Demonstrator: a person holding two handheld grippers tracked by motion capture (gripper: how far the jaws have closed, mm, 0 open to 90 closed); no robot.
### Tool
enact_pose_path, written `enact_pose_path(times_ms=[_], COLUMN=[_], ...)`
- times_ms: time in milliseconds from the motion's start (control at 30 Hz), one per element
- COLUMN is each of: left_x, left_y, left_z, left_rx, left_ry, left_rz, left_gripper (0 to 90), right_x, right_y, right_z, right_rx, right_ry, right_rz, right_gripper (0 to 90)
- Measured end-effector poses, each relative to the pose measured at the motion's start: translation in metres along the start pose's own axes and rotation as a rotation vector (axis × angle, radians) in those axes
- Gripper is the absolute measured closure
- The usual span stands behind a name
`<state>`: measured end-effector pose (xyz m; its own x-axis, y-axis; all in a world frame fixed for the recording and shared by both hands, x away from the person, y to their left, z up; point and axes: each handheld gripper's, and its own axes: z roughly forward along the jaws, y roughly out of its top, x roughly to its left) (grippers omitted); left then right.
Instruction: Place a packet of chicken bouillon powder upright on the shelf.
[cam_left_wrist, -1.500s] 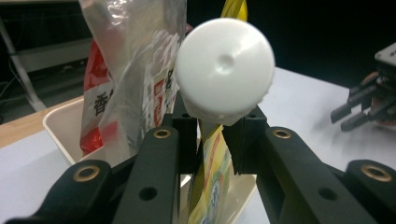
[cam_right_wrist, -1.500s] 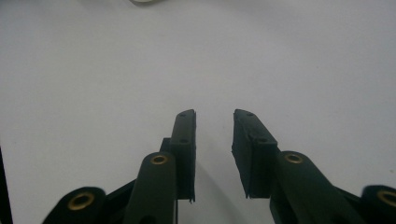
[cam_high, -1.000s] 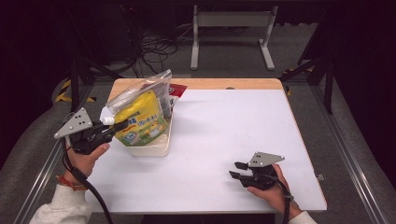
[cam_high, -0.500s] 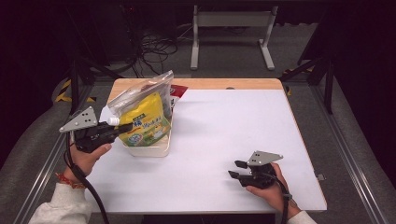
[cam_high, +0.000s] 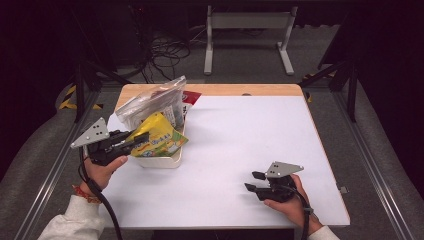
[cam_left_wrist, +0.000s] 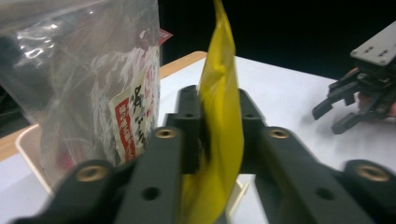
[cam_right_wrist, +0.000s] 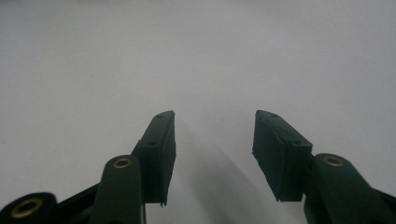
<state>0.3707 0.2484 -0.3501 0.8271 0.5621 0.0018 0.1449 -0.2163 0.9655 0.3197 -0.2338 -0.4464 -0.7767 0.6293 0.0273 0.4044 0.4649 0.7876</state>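
My left gripper (cam_high: 133, 142) is at the left side of a white bin (cam_high: 161, 161), shut on the edge of a yellow snack packet (cam_high: 161, 137). In the left gripper view the pads (cam_left_wrist: 189, 116) press on the thin yellow packet (cam_left_wrist: 219, 140), though the jaws have just been opening a little. The packet lies tilted across the bin's front. A clear plastic bag (cam_high: 150, 102) with printed contents stands behind it in the bin. My right gripper (cam_high: 252, 181) rests on the white table near the front right. Its jaws have just been opening and hold nothing (cam_right_wrist: 214, 135).
The white table top (cam_high: 240, 130) has a wooden strip along its far edge. A red packet (cam_high: 191, 96) peeks out behind the bin. Beyond the table lie a dark floor with cables and a metal stand. The right gripper (cam_left_wrist: 343, 109) also appears far off in the left gripper view.
The yellow packet has tipped from upright in the bin to lying lower and slanted toward the right, baring the clear bag behind it. The left gripper shifted slightly right. The right hand stayed put.
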Motion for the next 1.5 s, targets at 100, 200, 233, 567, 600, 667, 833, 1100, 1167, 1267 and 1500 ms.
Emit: enact_pose_path(times_ms=[100,200,233,567,600,667,833,1100,1167,1267,1500], left_x=[-0.001,-0.003,-0.003,-0.001,0.000,0.003,0.011,0.012,0.011,0.006,-0.004], left_y=[0.005,0.018,0.024,0.052,0.052,0.050,0.039,0.024,0.020,0.015,0.011], left_z=[-0.002,-0.008,-0.009,0.018,0.021,0.028,0.027,0.026,0.025,0.024,0.007], left_rx=[0.022,0.053,0.079,0.335,0.348,0.366,0.333,0.294,0.273,0.240,0.132], left_ry=[0.015,0.012,-0.008,-0.034,-0.034,-0.019,0.001,0.036,0.053,0.073,0.130], left_rz=[0.017,0.033,0.034,0.078,0.078,0.076,0.036,0.029,0.028,0.047,0.058], left_gripper=[88.1,88.4,88.4,89.0,89.0,89.0,88.9,88.8,88.4,82.6,69.1], right_x=[0.000,-0.001,-0.001,-0.004,-0.004,-0.004,-0.005,0.000,0.000,-0.001,-0.003], right_y=[0.000,-0.001,-0.001,-0.002,-0.002,-0.002,-0.003,-0.001,-0.001,-0.001,-0.003], right_z=[0.000,0.000,0.000,0.000,0.000,-0.002,-0.004,-0.007,-0.007,-0.008,-0.012], right_rx=[0.003,0.006,0.007,0.019,0.016,0.014,0.008,-0.001,-0.001,0.000,-0.004], right_ry=[-0.001,-0.001,0.000,-0.021,-0.023,-0.032,-0.032,-0.036,-0.033,-0.035,-0.043], right_rz=[0.003,0.008,0.010,0.027,0.028,0.032,0.034,0.008,0.007,0.008,0.008], right_gripper=[47.4,46.5,46.3,43.2,43.0,43.0,43.0,42.3,42.3,42.1,41.4])
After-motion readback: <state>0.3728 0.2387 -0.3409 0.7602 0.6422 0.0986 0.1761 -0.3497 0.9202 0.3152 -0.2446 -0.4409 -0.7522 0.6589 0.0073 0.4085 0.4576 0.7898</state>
